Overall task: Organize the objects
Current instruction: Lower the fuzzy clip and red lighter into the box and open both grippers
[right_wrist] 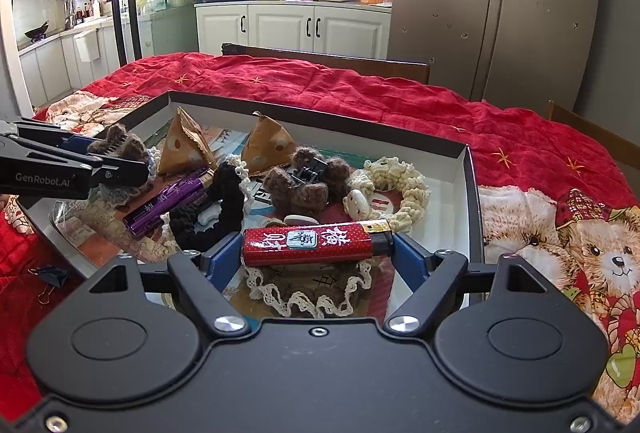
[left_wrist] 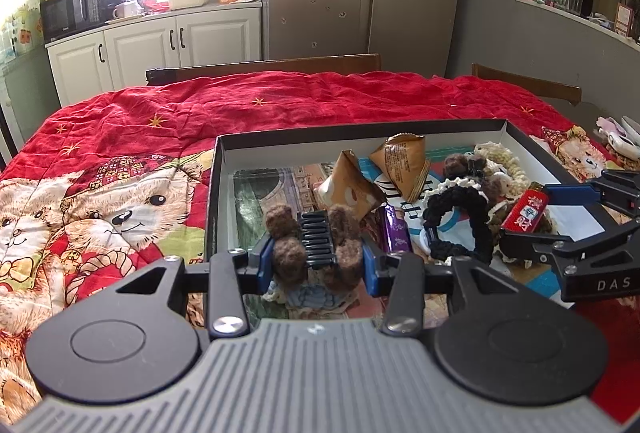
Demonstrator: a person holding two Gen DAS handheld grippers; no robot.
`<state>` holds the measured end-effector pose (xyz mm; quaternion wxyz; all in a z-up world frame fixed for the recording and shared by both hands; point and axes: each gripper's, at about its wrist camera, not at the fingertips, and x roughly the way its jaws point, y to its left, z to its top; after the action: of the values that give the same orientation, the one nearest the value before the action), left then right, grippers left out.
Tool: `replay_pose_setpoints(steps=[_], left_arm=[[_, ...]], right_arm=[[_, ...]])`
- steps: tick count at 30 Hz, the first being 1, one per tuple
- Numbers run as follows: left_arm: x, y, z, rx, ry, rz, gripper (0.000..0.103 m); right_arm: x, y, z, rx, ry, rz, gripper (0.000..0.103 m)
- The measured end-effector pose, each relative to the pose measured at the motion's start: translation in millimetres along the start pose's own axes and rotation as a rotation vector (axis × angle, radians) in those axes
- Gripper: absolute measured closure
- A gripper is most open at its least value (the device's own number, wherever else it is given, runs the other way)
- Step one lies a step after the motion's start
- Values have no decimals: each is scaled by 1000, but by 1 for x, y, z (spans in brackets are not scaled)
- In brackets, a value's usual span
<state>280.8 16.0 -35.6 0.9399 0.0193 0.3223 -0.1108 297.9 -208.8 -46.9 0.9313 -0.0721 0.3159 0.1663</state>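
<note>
So everything hangs around the shallow black cardboard box with white inner walls (right_wrist: 460,169), sitting on the surface under a red quilted cloth with teddy-bear print (right_wrist: 360,89).

Going left to right across that box: near its left wall the left gripper (left_wrist: 318,253) is pinching a black hair claw clip covered in fuzzy brown crochet balls (left_wrist: 316,237), blue pads pressed against the fuzz on both sides. The clip hangs just above a bit of pale crochet on the box floor. Outside the box's left edge, a small dark blue binder clip (right_wrist: 54,279) lies on the cloth.

Next along, a shiny purple lighter (right_wrist: 168,203) lies flat, with two brown pyramid-shaped snack packets (right_wrist: 188,145) standing behind it toward the far wall. Beside the purple lighter is a chunky black crochet scrunchie (right_wrist: 216,209), and behind that a second brown fuzzy claw clip (right_wrist: 304,181). These crowd the middle of the box pretty tightly, touching or overlapping each other.

Toward the right wall there's a cream crochet scrunchie ring (right_wrist: 400,189) and a small white clip with a face (right_wrist: 356,201) just beside it.

At the near edge of the box, right of centre, the right gripper (right_wrist: 318,253) is clamped lengthwise on a red lighter with white Chinese characters (right_wrist: 308,243), one pad at each end, held level over a brown doily-like crochet piece with cream lace edging (right_wrist: 304,293).
</note>
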Motion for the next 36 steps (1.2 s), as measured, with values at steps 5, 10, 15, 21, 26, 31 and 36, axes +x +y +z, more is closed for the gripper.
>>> replay_pose_setpoints(steps=[5,10,15,21,26,31,36], left_arm=[[1,0,0,4,2,2,57],[3,-1,-1,12,4,6,56],[3,-2,-1,12,4,7,55],[3,-2,-1,11,2,7,51],[2,-2,-1,9,1,13,45],[-1,-4,1,9,-7,22,37],[-5,-7,3,15,-16,23,36]], right_arm=[[1,0,0,-3,6,3,24],[2,0,0,-1,9,5,24],[4,0,-1,1,13,10,24],[5,-1,-1,7,16,12,23],[6,-2,-1,21,13,14,23],[4,-3,-1,21,11,12,23],[1,-2,-1,16,4,7,23]])
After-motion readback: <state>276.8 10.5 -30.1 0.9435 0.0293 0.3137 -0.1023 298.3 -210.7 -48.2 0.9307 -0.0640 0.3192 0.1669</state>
